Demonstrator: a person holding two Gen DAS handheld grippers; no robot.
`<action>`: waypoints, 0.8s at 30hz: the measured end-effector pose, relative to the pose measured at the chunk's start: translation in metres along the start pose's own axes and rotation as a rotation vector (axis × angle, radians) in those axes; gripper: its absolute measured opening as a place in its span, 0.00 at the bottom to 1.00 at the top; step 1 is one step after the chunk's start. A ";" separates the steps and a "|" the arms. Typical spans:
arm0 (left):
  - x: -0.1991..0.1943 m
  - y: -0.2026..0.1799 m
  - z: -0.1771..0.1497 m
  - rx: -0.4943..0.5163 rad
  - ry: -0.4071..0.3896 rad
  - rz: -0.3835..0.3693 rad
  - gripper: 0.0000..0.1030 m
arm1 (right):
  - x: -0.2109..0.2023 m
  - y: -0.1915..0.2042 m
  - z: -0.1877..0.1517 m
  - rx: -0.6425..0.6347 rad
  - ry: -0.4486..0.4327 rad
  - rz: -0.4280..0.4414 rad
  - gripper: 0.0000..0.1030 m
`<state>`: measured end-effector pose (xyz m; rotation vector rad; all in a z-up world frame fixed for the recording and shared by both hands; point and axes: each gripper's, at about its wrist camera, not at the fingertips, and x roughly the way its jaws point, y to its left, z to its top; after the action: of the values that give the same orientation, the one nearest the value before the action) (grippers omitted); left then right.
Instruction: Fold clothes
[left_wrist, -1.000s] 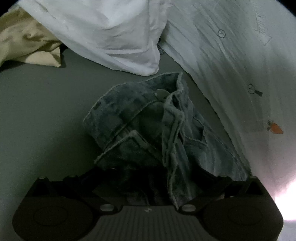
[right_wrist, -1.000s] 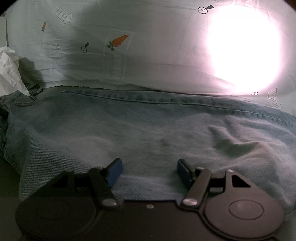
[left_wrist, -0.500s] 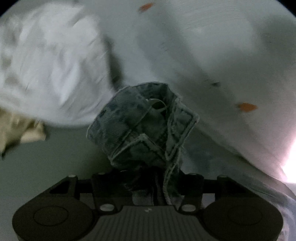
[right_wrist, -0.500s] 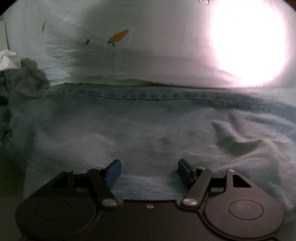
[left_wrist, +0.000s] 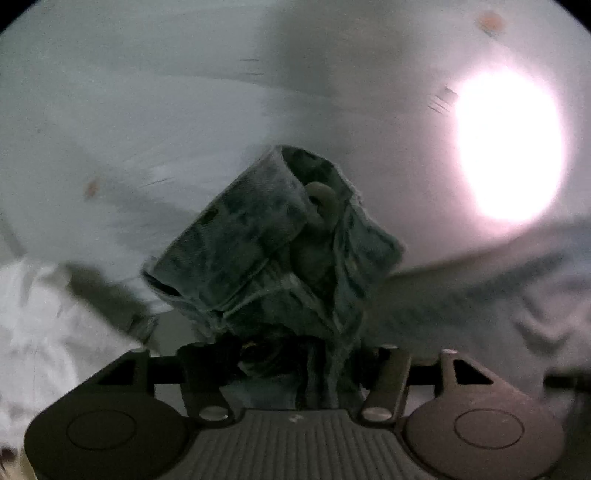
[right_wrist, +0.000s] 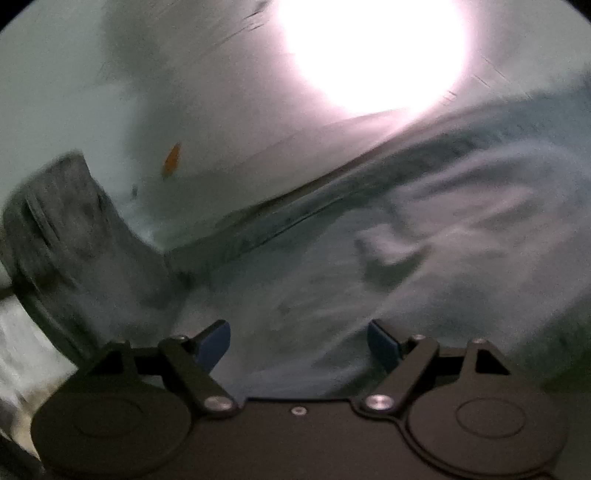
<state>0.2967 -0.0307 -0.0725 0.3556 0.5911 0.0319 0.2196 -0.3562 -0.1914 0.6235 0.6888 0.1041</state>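
While my left gripper (left_wrist: 286, 363) pinches the bunched waistband of the jeans (left_wrist: 273, 251), my right gripper (right_wrist: 298, 341), jaws just widening, stands spread over denim.

A pale sheet (left_wrist: 229, 110) printed with small orange carrots (right_wrist: 171, 159) fills the background, motion-blurred. A hard, blown-out patch of light (right_wrist: 373, 48) glares on it toward the upper right.
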 end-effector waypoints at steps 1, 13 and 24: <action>0.002 -0.014 0.000 0.048 0.007 -0.024 0.75 | -0.004 -0.007 0.001 0.039 -0.003 0.016 0.80; 0.075 -0.099 -0.029 0.101 0.233 -0.511 0.93 | -0.010 -0.036 0.005 0.166 -0.006 0.065 0.80; 0.052 0.018 -0.023 -0.383 0.192 -0.440 0.93 | 0.009 -0.043 0.022 0.247 -0.006 0.145 0.81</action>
<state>0.3279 0.0001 -0.1125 -0.1559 0.8258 -0.2429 0.2350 -0.3993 -0.2075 0.9107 0.6549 0.1533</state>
